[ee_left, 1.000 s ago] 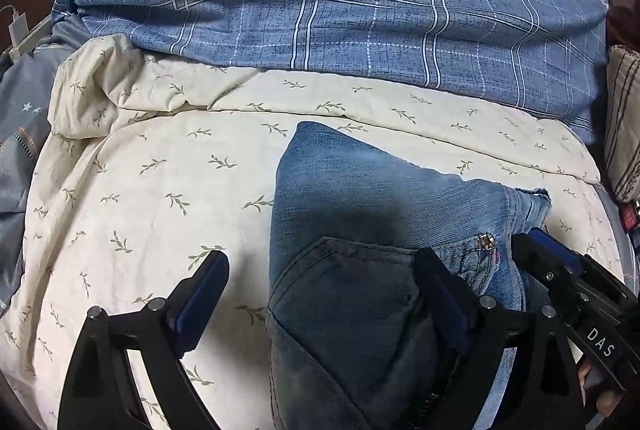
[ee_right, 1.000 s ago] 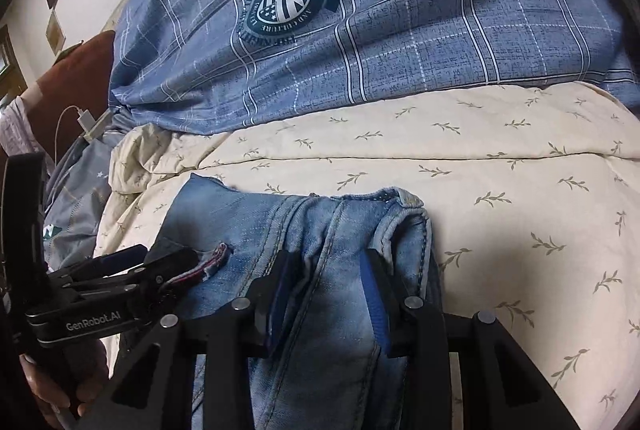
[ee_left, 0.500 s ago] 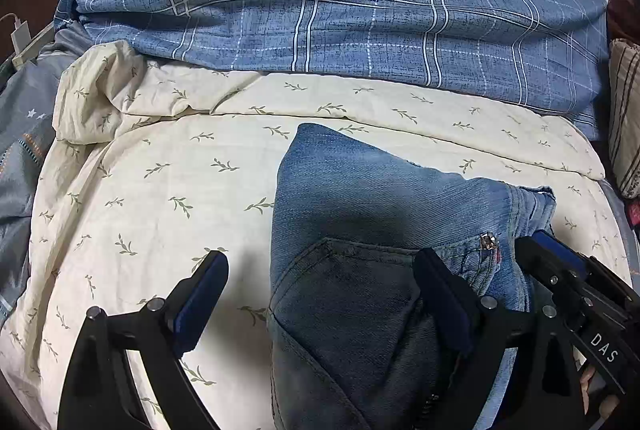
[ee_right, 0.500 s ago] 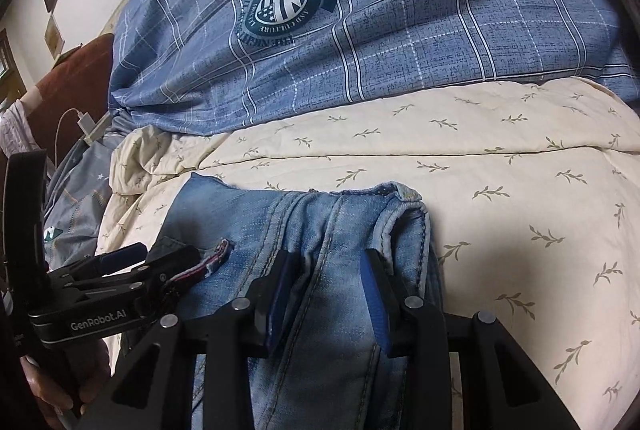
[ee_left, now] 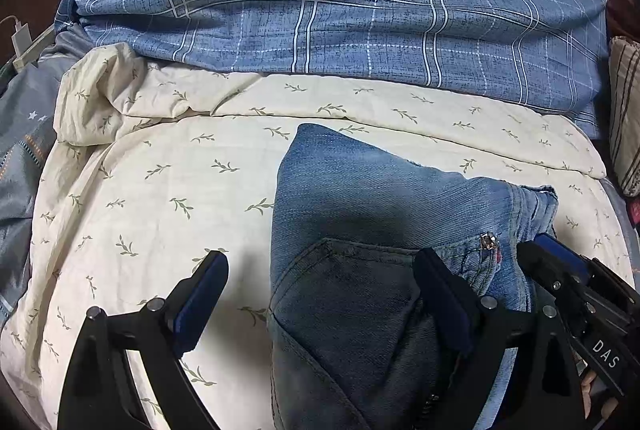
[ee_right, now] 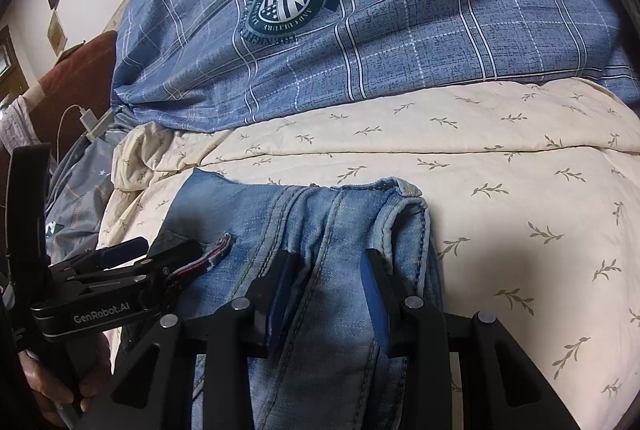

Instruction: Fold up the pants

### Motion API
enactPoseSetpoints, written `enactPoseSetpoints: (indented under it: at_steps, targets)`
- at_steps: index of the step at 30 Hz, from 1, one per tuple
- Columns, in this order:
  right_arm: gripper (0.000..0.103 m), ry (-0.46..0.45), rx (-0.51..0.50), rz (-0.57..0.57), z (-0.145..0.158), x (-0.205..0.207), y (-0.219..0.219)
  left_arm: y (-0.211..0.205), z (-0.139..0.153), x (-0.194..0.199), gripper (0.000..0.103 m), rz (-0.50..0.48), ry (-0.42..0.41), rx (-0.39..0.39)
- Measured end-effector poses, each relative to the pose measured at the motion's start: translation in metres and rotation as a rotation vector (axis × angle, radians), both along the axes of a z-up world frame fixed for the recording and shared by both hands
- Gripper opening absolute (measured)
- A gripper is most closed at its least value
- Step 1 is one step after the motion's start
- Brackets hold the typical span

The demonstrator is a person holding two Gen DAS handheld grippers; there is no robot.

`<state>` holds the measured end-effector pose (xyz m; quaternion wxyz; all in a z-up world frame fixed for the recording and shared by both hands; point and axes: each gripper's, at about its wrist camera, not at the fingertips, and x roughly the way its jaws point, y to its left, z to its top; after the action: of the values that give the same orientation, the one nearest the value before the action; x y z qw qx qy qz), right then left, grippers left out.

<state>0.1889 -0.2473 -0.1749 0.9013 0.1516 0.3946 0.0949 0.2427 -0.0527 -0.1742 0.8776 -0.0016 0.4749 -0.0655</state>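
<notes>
step: we judge the jeans (ee_left: pixel 384 214) lie folded small; a last fold or tidy remains.
left gripper (ee_left: pixel 332 294): we hold its fingers wide apart, gripping nothing; the jeans' left edge lies between them.
right gripper (ee_right: pixel 326 294): we pinch a denim ridge between its fingers.
next: likely lifting that ridge over.

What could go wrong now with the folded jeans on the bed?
1. The left tool stands wide open with one finger on the jeans, so that side may slip when lifted.
2. The right tool holds only a narrow bunch of denim near the waistband; the fold might open or sag.
</notes>
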Motion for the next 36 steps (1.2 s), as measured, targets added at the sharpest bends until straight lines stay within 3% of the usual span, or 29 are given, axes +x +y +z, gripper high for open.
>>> enactPoseSetpoints:
  at_steps: [5,16,21,26,28,30,36]
  targets:
    - [0.039,-0.006,0.013,-0.006,0.002,-0.003,-0.002,0.002,0.002,-0.001,0.094,0.0,-0.011,-0.014]
    - [0.039,-0.087,0.023,-0.02,0.031,-0.034,-0.014,0.015,0.034,-0.016,0.094,-0.036,-0.132,-0.011]
    - [0.039,-0.112,0.008,-0.016,0.039,-0.042,-0.018,0.034,0.037,-0.017,0.094,-0.001,-0.151,0.048]
    - [0.04,-0.13,-0.022,0.039,0.044,-0.051,-0.011,0.037,0.04,-0.03,0.094,-0.042,-0.193,0.104]
    - [0.048,-0.135,-0.035,0.049,0.044,-0.054,-0.009,0.034,0.039,-0.034,0.094,-0.063,-0.21,0.149]
    - [0.049,-0.13,-0.034,0.06,0.042,-0.055,-0.007,0.031,0.038,-0.036,0.094,-0.074,-0.219,0.181]
    - [0.049,-0.12,-0.047,0.085,0.038,-0.055,0.001,0.027,0.039,-0.036,0.094,-0.08,-0.222,0.188]
